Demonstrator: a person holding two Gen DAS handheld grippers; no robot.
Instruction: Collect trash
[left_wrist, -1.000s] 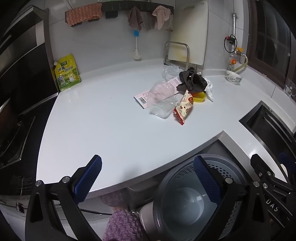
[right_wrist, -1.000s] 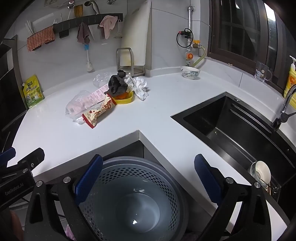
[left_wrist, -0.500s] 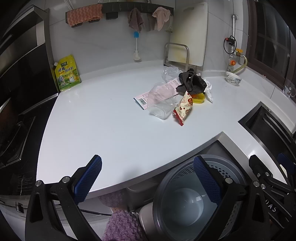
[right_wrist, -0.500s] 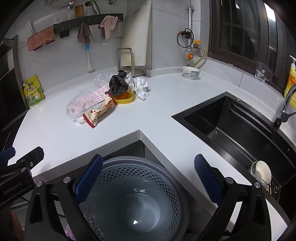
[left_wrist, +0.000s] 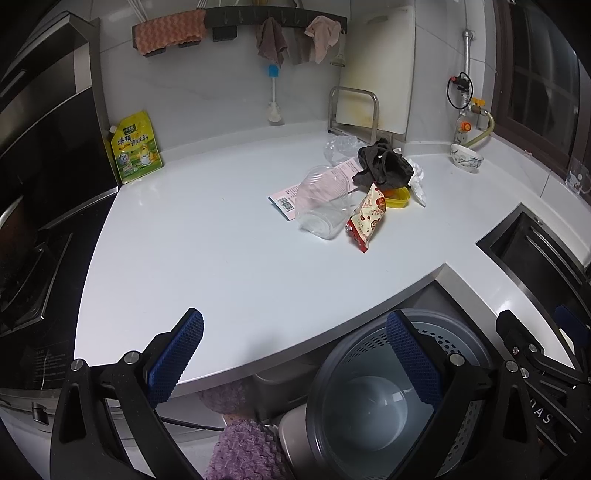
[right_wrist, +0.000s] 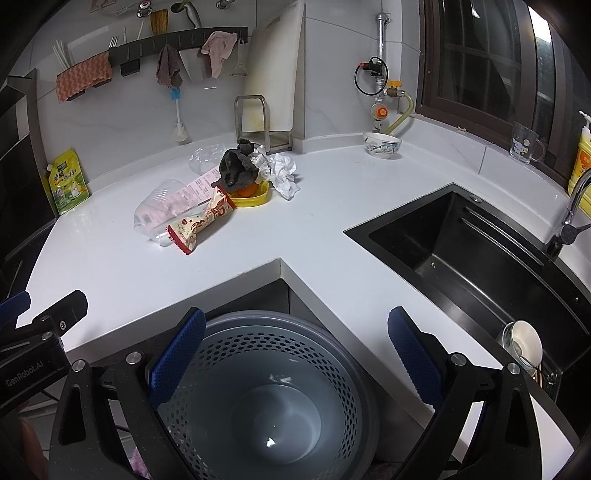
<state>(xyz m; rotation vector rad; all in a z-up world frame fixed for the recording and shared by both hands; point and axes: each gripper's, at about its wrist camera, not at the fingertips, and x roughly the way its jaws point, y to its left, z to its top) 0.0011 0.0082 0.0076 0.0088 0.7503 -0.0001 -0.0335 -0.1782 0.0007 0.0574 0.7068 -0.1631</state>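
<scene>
The trash sits in one small heap on the white counter, at about 1 o'clock from your left gripper and about 11 o'clock from your right gripper. Nearest to you is the snack wrapper, which looks light, thin and crinkly, so pinch it at its flat free end. Touching it at 9 o'clock lies a clear plastic cup on its side; it looks light and smooth and may squash or slip, so take it by the rim. A pink paper slip lies partly under the cup, flat on the counter, and will be hard to lift. Behind the wrapper, a soft dark rag droops over a small yellow dish with something orange in it. Crumpled white paper lies just beside the dish, light and easy to squeeze. A clear plastic bag is at the back. Both grippers hold nothing, and their jaws stand wide apart. The grey bin waits right below you, under the counter's corner, and looks empty. The counter is smooth and shiny. A black sink lies at 2 o'clock of the right gripper, and cloths hang on the tiled wall.
</scene>
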